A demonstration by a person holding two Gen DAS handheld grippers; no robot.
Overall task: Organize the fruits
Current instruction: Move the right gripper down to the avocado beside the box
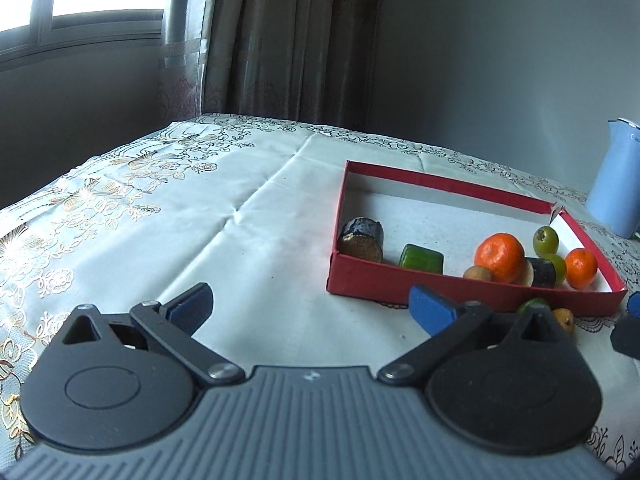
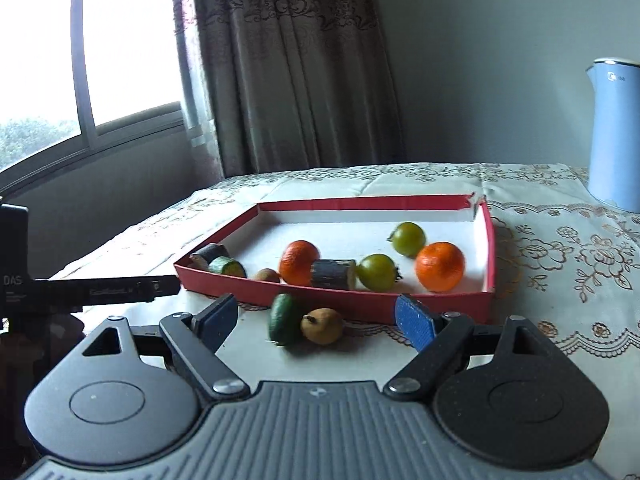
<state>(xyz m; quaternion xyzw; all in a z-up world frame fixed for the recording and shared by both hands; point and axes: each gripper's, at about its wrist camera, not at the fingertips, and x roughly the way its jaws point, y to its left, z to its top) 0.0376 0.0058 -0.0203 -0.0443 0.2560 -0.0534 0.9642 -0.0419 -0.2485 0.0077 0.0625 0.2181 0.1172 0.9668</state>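
A red box (image 2: 344,302) with a white floor sits on the table and holds two oranges (image 2: 440,266), two green round fruits (image 2: 408,238), dark cylinder pieces (image 2: 334,274), a green piece and a small brown fruit. It also shows in the left wrist view (image 1: 372,280). Outside the box, by its front wall, lie a dark green fruit (image 2: 285,319) and a small yellow-brown pear (image 2: 322,325). My right gripper (image 2: 316,318) is open and empty, its fingers on either side of these two, slightly short of them. My left gripper (image 1: 312,306) is open and empty over bare cloth, left of the box.
A floral tablecloth (image 1: 160,208) covers the table. A light blue kettle (image 2: 614,136) stands at the back right. A curtain and a window lie behind the table. The left gripper's body (image 2: 92,290) juts in from the left edge of the right wrist view.
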